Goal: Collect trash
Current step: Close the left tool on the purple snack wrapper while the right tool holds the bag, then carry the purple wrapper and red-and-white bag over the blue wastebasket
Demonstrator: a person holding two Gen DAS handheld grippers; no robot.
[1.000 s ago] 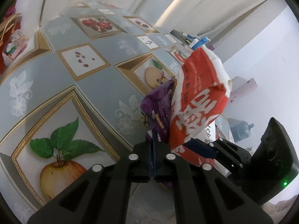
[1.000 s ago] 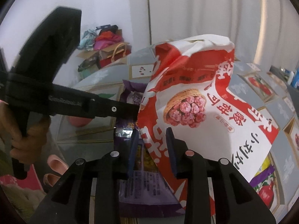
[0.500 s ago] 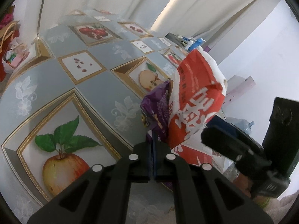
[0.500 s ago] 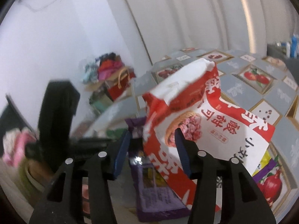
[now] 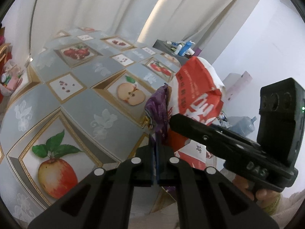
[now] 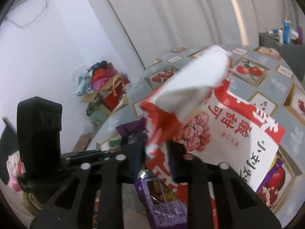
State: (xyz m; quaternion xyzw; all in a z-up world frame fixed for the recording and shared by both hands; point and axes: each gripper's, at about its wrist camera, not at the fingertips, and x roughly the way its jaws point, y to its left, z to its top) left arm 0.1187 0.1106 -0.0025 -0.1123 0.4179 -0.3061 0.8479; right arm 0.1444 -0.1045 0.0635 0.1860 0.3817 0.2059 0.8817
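Observation:
My left gripper is shut on a purple snack wrapper held above the near edge of the table. A large red and white snack bag stands next to the wrapper. In the right wrist view my right gripper is open, its fingers on either side of the lower edge of the red and white bag. The purple wrapper hangs just below and left of it. The right gripper's body shows in the left wrist view, and the left gripper's body in the right wrist view.
The table has a grey cloth with fruit pictures. A dark side table with bottles stands behind it. Bags and boxes are piled on the floor by the wall. A water jug stands on the floor.
My right gripper has opened its fingers wider around the red and white bag and tilted upward. The bag's top has folded over. My left gripper stays shut on the purple wrapper.

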